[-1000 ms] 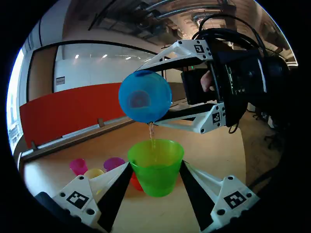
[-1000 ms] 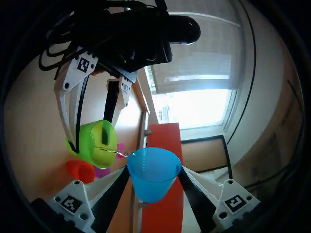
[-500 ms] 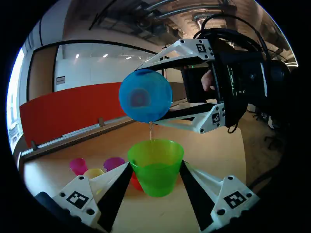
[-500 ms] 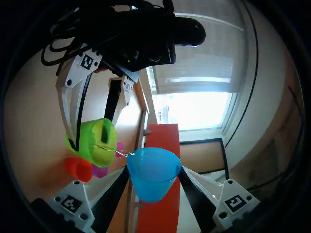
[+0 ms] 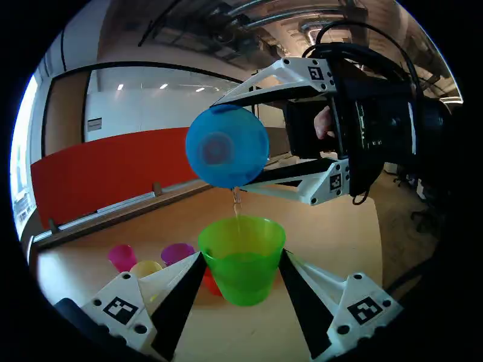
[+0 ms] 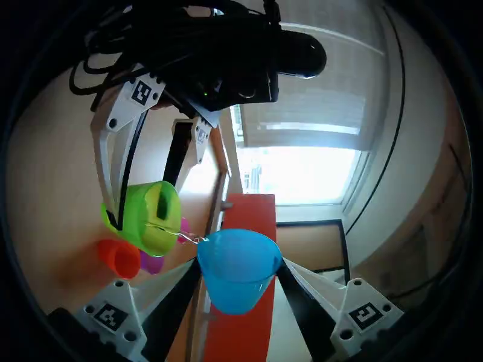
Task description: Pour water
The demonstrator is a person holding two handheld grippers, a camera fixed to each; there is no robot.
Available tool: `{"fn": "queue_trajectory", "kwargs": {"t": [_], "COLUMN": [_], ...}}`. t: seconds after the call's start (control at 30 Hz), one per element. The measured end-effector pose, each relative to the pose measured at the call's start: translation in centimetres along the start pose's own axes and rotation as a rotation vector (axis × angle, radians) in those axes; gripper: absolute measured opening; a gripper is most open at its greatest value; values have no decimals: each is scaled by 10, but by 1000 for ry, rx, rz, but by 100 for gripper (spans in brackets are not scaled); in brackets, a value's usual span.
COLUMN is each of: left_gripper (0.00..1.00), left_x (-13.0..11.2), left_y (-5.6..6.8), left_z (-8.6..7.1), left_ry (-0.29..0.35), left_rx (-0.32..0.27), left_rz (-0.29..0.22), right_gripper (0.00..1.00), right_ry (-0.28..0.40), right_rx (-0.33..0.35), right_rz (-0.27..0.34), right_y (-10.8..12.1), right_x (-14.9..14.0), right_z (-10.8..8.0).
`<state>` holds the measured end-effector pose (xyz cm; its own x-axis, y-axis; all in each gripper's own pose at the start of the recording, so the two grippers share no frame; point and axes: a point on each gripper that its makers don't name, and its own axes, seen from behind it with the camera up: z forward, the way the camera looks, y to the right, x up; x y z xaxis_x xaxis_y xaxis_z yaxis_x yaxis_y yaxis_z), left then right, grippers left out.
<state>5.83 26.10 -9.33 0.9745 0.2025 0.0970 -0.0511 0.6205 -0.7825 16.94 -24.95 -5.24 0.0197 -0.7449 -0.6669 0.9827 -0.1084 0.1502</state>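
Left gripper (image 5: pixel 241 260): clamped on the green cup (image 5: pixel 243 238), one finger on each side wall. The cup is upright, mouth up, at 6 o'clock in the left gripper view. Water sits in its lower part, and the level shows through the wall. The angle on the base is poor, so I can't tell if it's on the table (image 5: pixel 338 241) or lifted off.

Right gripper (image 6: pixel 239 265): clenched on the blue cup (image 6: pixel 238 274), both fingers pressing its sides. In the left gripper view the blue cup hangs at 12 o'clock, straight above the green one. It's tipped so I look at its underside, and it's clear of the green rim, not touching. A thin water stream (image 5: pixel 236 208) drops from the blue cup's low lip into the green mouth. In the right gripper view the stream leaves the blue rim at about 10 o'clock and lands inside the green cup.

A hand (image 5: pixel 323 123) grips the right gripper's black body at 2 o'clock in the left gripper view, with cables (image 5: pixel 362 42) looping above it.

Behind the green cup an orange cup (image 5: pixel 209 282) stands just beside its base at 8 o'clock, mostly hidden. Further out at 9 o'clock are a purple cup (image 5: pixel 177 252), a yellow cup (image 5: pixel 147 268) and a pink cup (image 5: pixel 122 257). They're clustered close on the table, all mouth up.

Far: a red wall panel (image 5: pixel 108 169) runs along the table's back edge at 9–10 o'clock, with a glass pane (image 5: pixel 151 111) above it. Ceiling pipes (image 5: pixel 259 15) are at 12. In the right gripper view a bright window (image 6: pixel 296 175) sits at 3 o'clock.
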Motion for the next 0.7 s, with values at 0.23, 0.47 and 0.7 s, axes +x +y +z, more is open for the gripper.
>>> {"fn": "queue_trajectory", "kwargs": {"t": [0.23,0.47,0.7], "left_gripper": [83,83,84], "left_x": [0,0,1], "left_y": [0,0,-2], "left_z": [0,0,1], "left_ry": [1,6,12], "left_rx": [-1,-1,0], "left_rz": [-5,-12,-20], "right_gripper": [91,92,92], "right_ry": [2,1,0], "right_rx": [-5,-9,-9], "right_rz": [-14,-29,-44], "right_y": [2,5,6], "right_x": [2,3,5], "right_z": [-1,-3,-6]}}
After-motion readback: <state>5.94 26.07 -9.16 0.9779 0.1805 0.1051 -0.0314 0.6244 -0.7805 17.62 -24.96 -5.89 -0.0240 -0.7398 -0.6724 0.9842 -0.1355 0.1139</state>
